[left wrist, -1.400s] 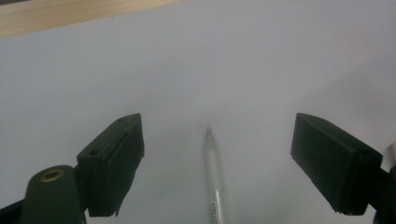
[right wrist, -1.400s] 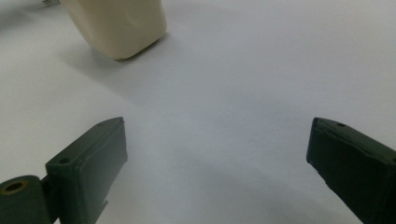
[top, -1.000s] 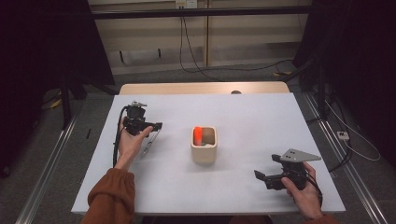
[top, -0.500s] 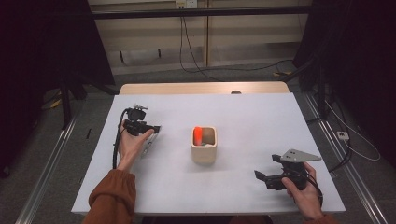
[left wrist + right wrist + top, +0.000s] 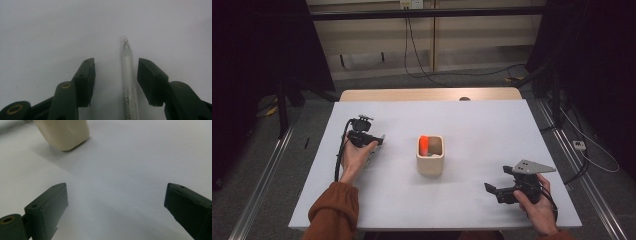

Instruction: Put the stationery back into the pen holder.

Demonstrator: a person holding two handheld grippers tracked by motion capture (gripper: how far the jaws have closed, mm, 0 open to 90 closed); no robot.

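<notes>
A frosted clear pen lies on the white table. My left gripper points down over it at the table's left. Its jaws have just been closing. The pen sits between them, close to the right-hand jaw, with a wide gap to the other, and the pads do not press on it. A cream square holder stands mid-table with an orange item upright inside. My right gripper rests open near the front right, nothing between its jaws.
The holder's base lies ahead and to the left in the right gripper view. A black cable trails from the left gripper along the hand. Beyond the far table edge are the floor, cables and dark frames.
The left gripper has dipped slightly toward the table. The right hand and the holder have stayed where they were.
</notes>
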